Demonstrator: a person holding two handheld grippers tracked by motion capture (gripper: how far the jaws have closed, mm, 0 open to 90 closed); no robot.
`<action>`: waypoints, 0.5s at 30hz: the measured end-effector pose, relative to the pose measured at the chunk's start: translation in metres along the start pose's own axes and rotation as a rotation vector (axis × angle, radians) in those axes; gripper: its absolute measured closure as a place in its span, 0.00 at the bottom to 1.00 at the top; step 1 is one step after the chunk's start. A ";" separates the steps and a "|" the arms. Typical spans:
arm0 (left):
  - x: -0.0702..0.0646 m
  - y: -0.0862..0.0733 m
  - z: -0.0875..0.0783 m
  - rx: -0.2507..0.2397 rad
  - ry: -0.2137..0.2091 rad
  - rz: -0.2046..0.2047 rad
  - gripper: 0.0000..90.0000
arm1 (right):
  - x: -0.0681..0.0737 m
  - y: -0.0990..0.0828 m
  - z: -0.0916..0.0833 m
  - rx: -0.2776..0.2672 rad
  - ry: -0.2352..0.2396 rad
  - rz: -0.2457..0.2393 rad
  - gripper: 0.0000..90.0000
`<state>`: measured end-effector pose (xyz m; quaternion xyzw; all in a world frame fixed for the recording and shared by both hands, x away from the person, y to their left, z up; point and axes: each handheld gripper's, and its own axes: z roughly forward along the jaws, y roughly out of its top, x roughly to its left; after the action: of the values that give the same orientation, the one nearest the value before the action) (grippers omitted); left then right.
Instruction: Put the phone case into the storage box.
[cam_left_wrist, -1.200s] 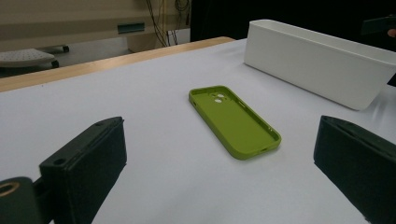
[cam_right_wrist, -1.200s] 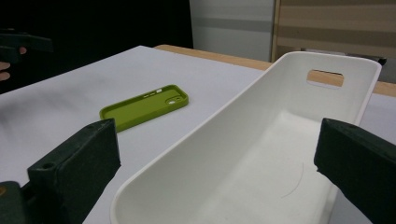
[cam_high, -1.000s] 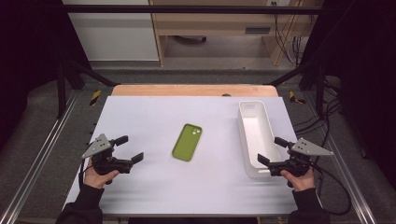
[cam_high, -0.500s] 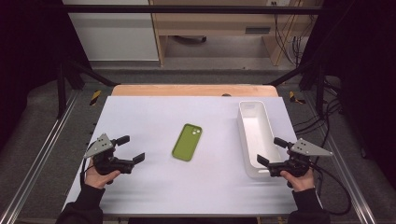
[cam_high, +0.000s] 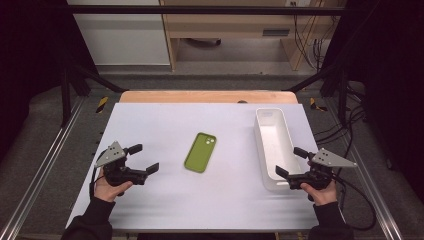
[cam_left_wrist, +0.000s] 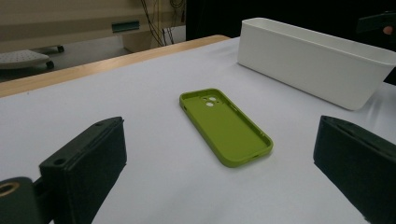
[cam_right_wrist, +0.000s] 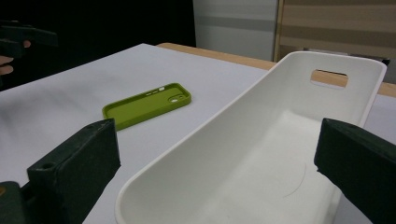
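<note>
1. Tools first: the left tool (cam_high: 144, 159) sits low over the near left part of the counter (cam_high: 165, 120), jaws spread wide with nothing between them, held by the person's left hand (cam_high: 111, 183).
2. The right tool (cam_high: 292, 163) hovers at the near right, jaws likewise spread and empty, gripped by the right hand (cam_high: 319, 192); its jaws stand just at the near end of the white bin (cam_high: 264, 131).
3. In the left gripper view, the two black jaws frame a green phone case (cam_left_wrist: 225, 126) lying flat ahead of them (hollow side up, camera cutout at the far end).
4. In the right gripper view, the jaws flank the open near end of the bin, whose inside is bare and whose far wall has a slot handle.
5. The case lies near the middle of the counter, between the two tools and well apart from both, with the bin off to its right, not touching.
6. The counter is covered in a pale sheet, with a wooden edge (cam_high: 200, 96) showing along the far side.
</note>
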<state>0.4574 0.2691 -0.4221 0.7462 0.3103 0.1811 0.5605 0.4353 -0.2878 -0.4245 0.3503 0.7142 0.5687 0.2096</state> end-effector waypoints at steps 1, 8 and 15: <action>0.000 0.000 0.000 0.000 0.000 0.000 0.03 | 0.000 0.000 0.000 0.000 0.000 0.000 0.01; -0.004 0.004 0.004 0.005 -0.003 0.006 0.03 | 0.000 0.000 -0.001 -0.004 -0.001 -0.004 0.01; -0.007 0.008 0.009 0.016 0.001 0.008 0.03 | 0.000 0.000 0.000 -0.002 0.001 -0.007 0.01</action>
<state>0.4594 0.2565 -0.4163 0.7517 0.3092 0.1813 0.5535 0.4354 -0.2884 -0.4241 0.3472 0.7148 0.5690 0.2116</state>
